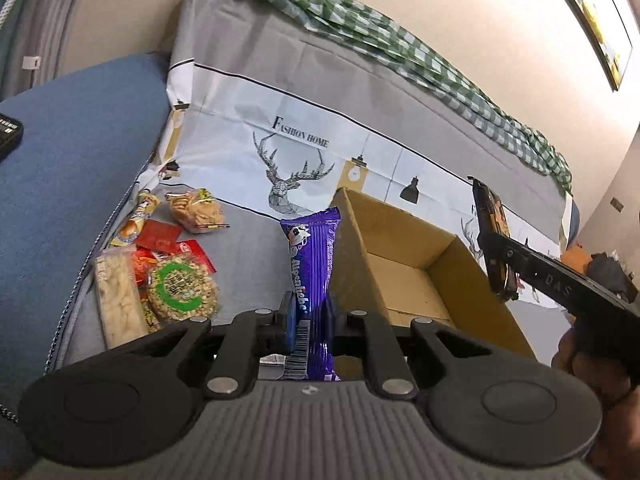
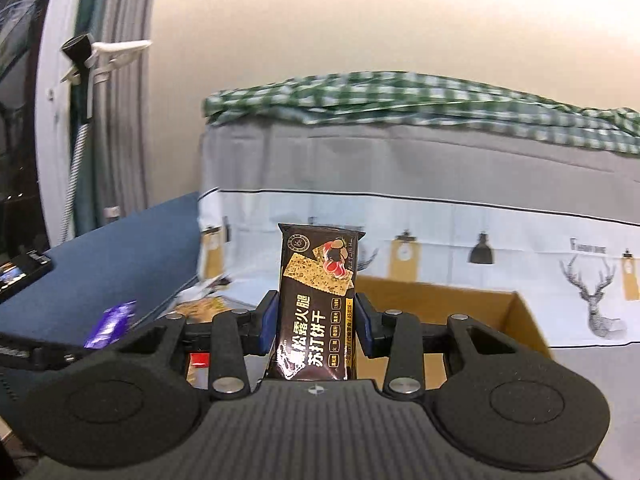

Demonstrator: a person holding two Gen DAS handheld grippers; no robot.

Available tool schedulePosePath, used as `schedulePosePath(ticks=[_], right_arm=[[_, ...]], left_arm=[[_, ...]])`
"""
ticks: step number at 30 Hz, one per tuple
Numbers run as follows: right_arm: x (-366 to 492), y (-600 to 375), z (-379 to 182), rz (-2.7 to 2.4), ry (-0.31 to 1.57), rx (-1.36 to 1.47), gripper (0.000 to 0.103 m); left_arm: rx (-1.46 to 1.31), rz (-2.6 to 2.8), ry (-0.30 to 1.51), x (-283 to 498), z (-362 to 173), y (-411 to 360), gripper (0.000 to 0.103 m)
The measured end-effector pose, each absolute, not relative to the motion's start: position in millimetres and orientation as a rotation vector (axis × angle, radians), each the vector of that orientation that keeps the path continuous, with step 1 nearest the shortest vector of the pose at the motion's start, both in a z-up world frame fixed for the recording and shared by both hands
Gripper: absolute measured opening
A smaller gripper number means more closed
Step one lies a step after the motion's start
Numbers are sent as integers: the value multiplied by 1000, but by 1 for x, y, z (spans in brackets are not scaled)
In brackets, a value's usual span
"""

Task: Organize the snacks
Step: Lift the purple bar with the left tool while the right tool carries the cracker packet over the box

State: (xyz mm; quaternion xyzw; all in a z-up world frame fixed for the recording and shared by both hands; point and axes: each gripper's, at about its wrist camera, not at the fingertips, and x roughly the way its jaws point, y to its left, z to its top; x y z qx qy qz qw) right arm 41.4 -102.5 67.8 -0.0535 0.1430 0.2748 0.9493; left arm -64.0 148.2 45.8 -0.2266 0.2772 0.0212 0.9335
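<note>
Both grippers hold snacks by the box
Left gripper (image 1: pixel 310 316) pinches a purple bar (image 1: pixel 311 280); right gripper (image 2: pixel 316 324) clamps a black cracker pack (image 2: pixel 316 300); cardboard box (image 1: pixel 460 276) open, other snacks (image 1: pixel 172 272) lie left

A grey fabric-covered surface (image 1: pixel 248 232) is seen. An open brown cardboard box (image 1: pixel 452 264) and a cluster of wrapped snack packets (image 1: pixel 168 264) are laid directly on it.

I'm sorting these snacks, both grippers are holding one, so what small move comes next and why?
Probably carry the right gripper, shut on the black cracker packet, forward over the open cardboard box and release. The box looks empty, and the left gripper also holds a purple candy stick waiting its turn.
</note>
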Motion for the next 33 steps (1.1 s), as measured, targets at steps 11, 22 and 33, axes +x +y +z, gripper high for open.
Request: schedulePosePath(ticks=[11, 22, 33], right_arm=[[52, -161, 55, 445, 292, -11, 41], [62, -199, 57, 346, 315, 40, 41], [74, -205, 48, 268, 373, 24, 41]], left_arm=[[-367, -6, 531, -46, 58, 105, 15], [-313, -164, 407, 21, 104, 43, 15], [-283, -232, 466, 48, 56, 19, 15]])
